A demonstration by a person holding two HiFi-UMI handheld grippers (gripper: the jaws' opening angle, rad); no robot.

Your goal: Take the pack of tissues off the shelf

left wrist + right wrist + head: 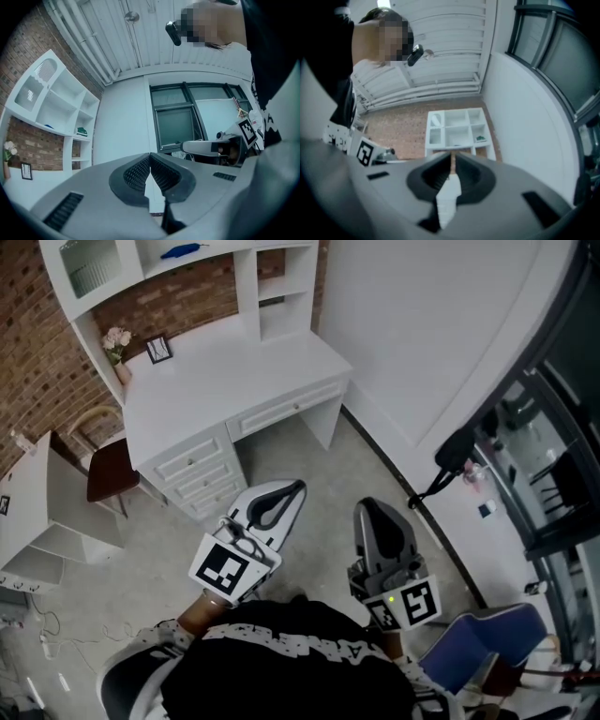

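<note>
A white desk (225, 371) with a shelf hutch (272, 287) stands against the brick wall, some way ahead of me. A small green pack (82, 131) lies in a cubby of the hutch's right column; it also shows as the green pack (480, 138) in the right gripper view. A flat blue object (178, 251) lies on an upper shelf. My left gripper (286, 493) is shut and empty, held above the floor short of the desk drawers. My right gripper (370, 512) is beside it, shut, with nothing between its jaws. Both are far from the shelf.
A brown chair (108, 470) stands at the desk's left end. A picture frame (158, 349) and pink flowers (116, 339) sit on the desktop. A low white shelf unit (37, 512) is at the left, a blue chair (478, 638) at the lower right, a black stand (455, 456) by the white wall.
</note>
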